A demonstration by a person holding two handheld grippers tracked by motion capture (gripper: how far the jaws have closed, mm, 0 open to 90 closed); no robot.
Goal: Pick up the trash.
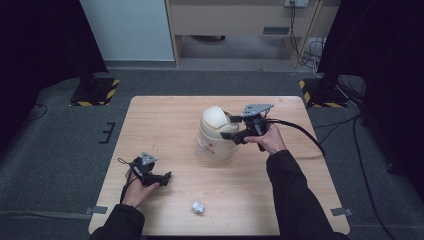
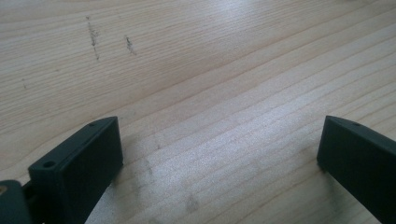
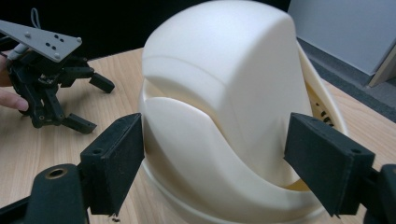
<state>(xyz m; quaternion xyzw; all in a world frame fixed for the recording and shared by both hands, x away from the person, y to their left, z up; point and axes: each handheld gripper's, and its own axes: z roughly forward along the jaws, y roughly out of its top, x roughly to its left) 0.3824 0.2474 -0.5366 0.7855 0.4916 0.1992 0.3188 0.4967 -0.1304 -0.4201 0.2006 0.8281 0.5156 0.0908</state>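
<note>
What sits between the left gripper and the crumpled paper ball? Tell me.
Nothing: in the high view, only bare table lies between the left gripper and the paper ball.

we take this for a lab or test room set up for recording. a bare wooden table (image 1: 165, 115) stands alone in the middle of the frame on grey carpet (image 1: 60, 150). black curtains (image 1: 40, 40) hang at the upper left and upper right, closing the space in. at their feet sit stand bases with yellow-and-black hazard tape (image 1: 95, 91), one each side. cables (image 1: 305, 50) trail across the floor at the upper right. strips of tape (image 1: 98, 210) hold the table's near corners to the carpet.
</note>
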